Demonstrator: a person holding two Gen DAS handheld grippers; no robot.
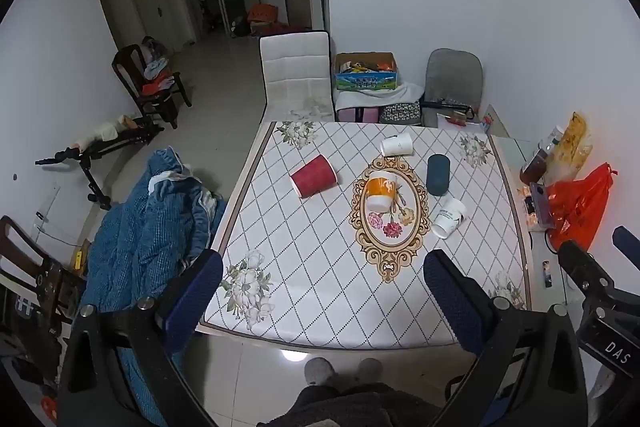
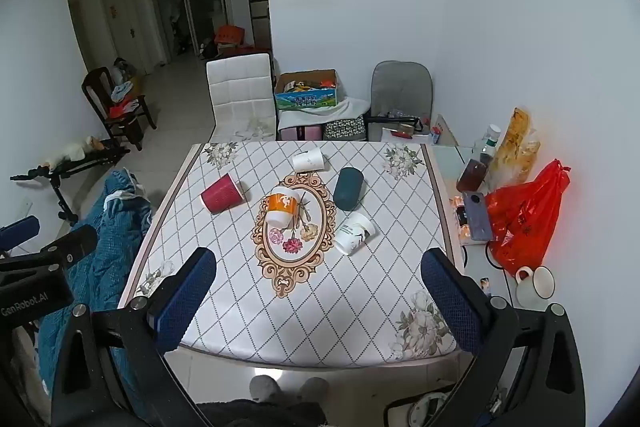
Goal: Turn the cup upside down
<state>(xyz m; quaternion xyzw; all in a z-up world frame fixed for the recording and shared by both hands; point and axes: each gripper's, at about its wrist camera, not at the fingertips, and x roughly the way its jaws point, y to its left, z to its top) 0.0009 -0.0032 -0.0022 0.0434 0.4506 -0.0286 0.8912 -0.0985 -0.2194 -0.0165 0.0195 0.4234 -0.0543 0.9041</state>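
Several paper cups lie on their sides on the patterned table (image 1: 304, 291): a red cup (image 1: 314, 175) (image 2: 222, 193), an orange-and-white cup (image 1: 381, 191) (image 2: 282, 211), a dark teal cup (image 1: 438, 174) (image 2: 348, 187), a white cup (image 1: 396, 145) (image 2: 307, 159) at the back, and a white printed cup (image 1: 449, 217) (image 2: 354, 233) at the right. My left gripper (image 1: 322, 271) and right gripper (image 2: 318, 267) are both open and empty, held high above the table's near edge, well short of the cups.
A red plastic bag (image 2: 524, 215), bottles, a phone and a white mug (image 2: 534, 283) crowd a side table at the right. A blue quilt (image 1: 148, 227) lies on the left. A white chair (image 1: 296, 75), a box and a grey chair stand behind the table.
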